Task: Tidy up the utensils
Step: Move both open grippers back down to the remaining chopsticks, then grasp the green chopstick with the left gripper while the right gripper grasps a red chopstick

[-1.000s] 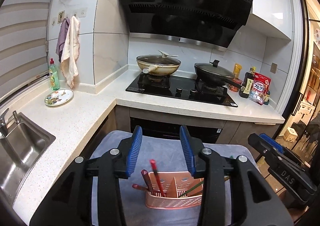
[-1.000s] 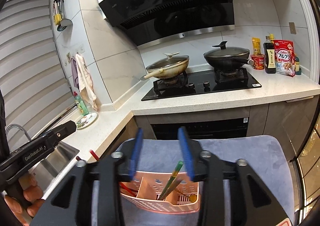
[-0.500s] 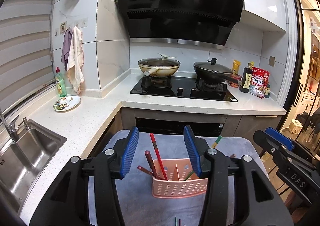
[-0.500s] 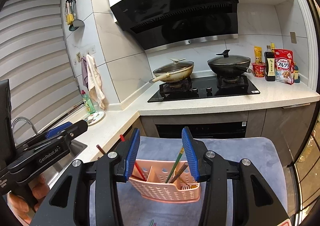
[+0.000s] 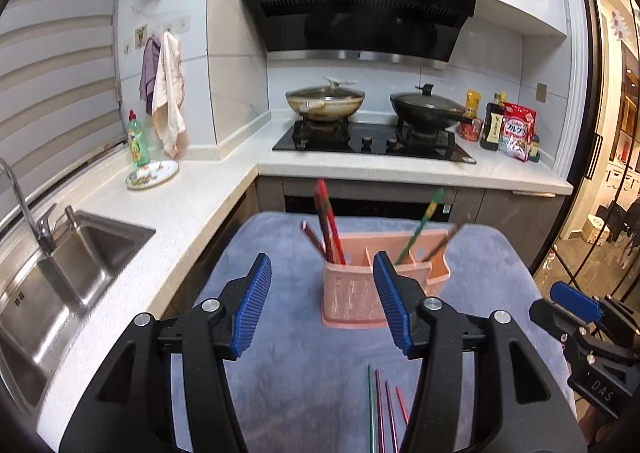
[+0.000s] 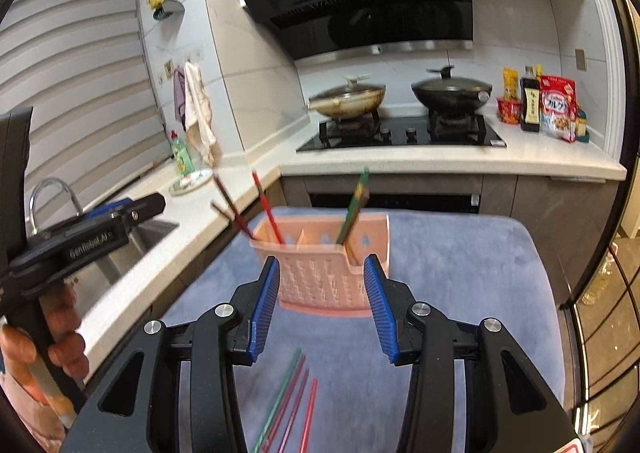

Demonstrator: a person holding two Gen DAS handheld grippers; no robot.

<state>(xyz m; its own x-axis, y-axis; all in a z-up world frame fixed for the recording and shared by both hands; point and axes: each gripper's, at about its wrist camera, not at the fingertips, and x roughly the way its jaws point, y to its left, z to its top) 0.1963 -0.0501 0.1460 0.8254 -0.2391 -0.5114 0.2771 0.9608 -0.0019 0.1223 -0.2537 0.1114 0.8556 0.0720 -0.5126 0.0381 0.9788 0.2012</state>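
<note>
At the far left of the left wrist view a steel sink (image 5: 76, 269) is set in the white speckled counter (image 5: 192, 209). In the lower middle, the left gripper (image 5: 322, 305) with black arms and blue ribbed pads has its jaws spreading, and nothing is between them. Behind it, in the centre of the frame, the pink perforated plastic utensil basket (image 5: 352, 293) stands on a grey-blue soft mat (image 5: 288, 253). Red and dark-red chopsticks (image 5: 326, 229) lean in its left compartment, and a green chopstick (image 5: 420, 229) leans in a compartment more to the right. Four loose chopsticks (image 5: 384, 409) (one green, the others purple and red) lie flat on the mat at the bottom centre, in front of the basket.

In the right wrist view, a hand (image 6: 48, 345) at the lower left edge holds the left gripper's handle. The right gripper (image 6: 322, 307) in the lower centre stands half spread and empty, with the basket just beyond its pads and not touched.
</note>
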